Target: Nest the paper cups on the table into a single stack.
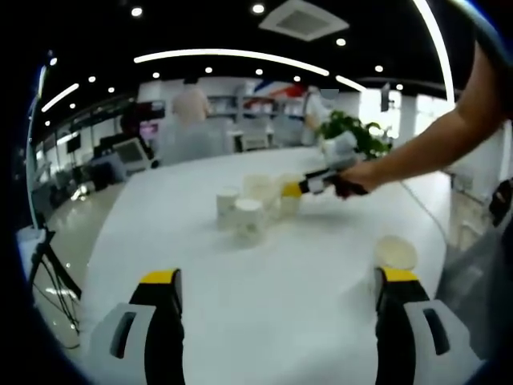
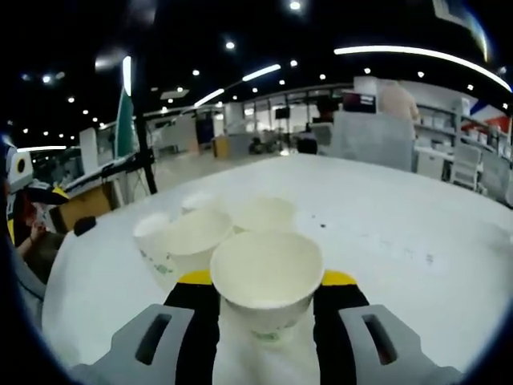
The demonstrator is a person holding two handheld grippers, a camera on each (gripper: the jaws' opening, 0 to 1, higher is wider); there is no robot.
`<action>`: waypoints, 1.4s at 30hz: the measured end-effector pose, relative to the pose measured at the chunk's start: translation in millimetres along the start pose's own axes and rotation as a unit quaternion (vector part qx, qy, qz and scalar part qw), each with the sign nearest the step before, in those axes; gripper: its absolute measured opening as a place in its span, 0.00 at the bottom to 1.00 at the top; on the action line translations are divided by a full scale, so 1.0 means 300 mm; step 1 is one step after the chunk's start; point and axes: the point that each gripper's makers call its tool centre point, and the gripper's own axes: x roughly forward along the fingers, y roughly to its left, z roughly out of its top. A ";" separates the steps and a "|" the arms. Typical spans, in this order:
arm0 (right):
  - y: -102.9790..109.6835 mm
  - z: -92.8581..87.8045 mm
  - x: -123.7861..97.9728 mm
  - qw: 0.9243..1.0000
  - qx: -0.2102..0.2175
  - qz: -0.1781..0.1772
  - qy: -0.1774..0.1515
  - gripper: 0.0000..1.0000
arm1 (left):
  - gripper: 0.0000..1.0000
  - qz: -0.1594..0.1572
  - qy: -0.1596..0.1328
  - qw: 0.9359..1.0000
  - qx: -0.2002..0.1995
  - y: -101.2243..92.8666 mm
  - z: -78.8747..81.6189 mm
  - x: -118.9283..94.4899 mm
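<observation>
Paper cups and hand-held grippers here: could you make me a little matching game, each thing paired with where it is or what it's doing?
Things:
1. left hand-held gripper
2. right hand-held gripper
3. lone paper cup
4. potted plant

States:
a. stands apart from the cluster
b. jaws around a paper cup
c. open, nothing between the jaws
d. far edge of the white table

Pairs: 1-c, 2-b, 3-a, 4-d

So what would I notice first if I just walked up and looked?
Probably the paper cup sitting right between the right tool's yellow-tipped jaws, very close to the camera, with more cups bunched just behind it. In the left gripper view, a person's arm reaches over the white table to that cluster, and one cup stands alone near the left tool, which is open.
</observation>
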 end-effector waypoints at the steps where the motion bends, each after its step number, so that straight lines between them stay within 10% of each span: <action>1: -0.002 0.007 -0.002 1.000 -0.001 -0.001 0.000 0.43 | 0.99 0.000 0.000 1.000 0.000 0.000 0.001 0.000; 21: -0.019 0.246 -0.072 0.999 -0.015 0.001 -0.033 0.43 | 0.99 -0.016 0.008 1.000 0.014 -0.015 0.004 0.016; 42: 0.001 0.316 -0.093 0.999 -0.031 0.008 -0.044 0.42 | 0.99 -0.018 0.003 1.000 0.015 -0.018 0.022 0.018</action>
